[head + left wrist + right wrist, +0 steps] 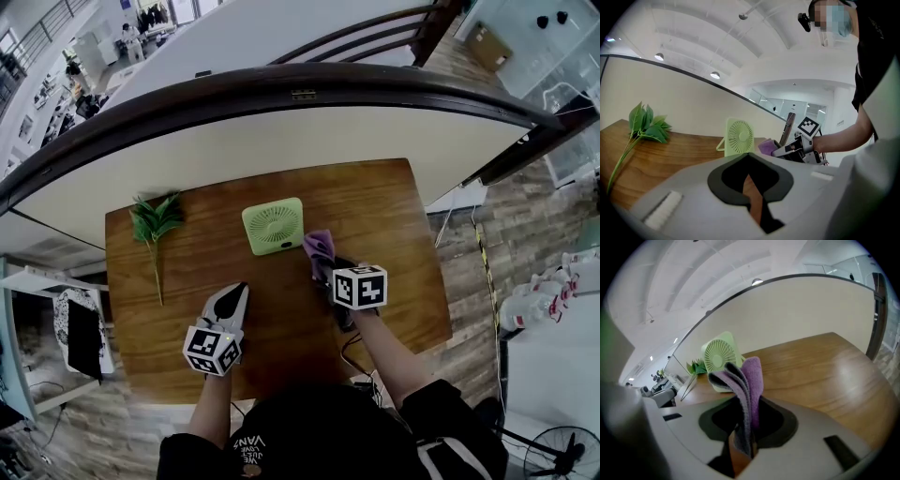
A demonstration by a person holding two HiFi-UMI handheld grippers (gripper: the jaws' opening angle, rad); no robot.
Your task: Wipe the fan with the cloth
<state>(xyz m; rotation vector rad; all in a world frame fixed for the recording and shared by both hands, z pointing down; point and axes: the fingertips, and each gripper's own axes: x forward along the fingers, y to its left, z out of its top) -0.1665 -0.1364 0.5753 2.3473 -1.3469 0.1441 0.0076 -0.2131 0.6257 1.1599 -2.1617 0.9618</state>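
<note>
A small light-green fan (274, 226) stands upright near the back middle of the wooden table (394, 206); it also shows as the fan (738, 136) and the fan (719, 355). My right gripper (328, 267) is shut on a folded purple cloth (319, 247), held just right of the fan and a little in front of it. The cloth (746, 389) sticks up out of the closed jaws. My left gripper (228, 298) is shut with nothing in it, hovering over the table's front left, well short of the fan.
A green leafy sprig (153, 228) lies at the table's back left. A curved dark railing (281, 89) runs behind the table. A cable (354, 352) hangs at the front edge near the person's body.
</note>
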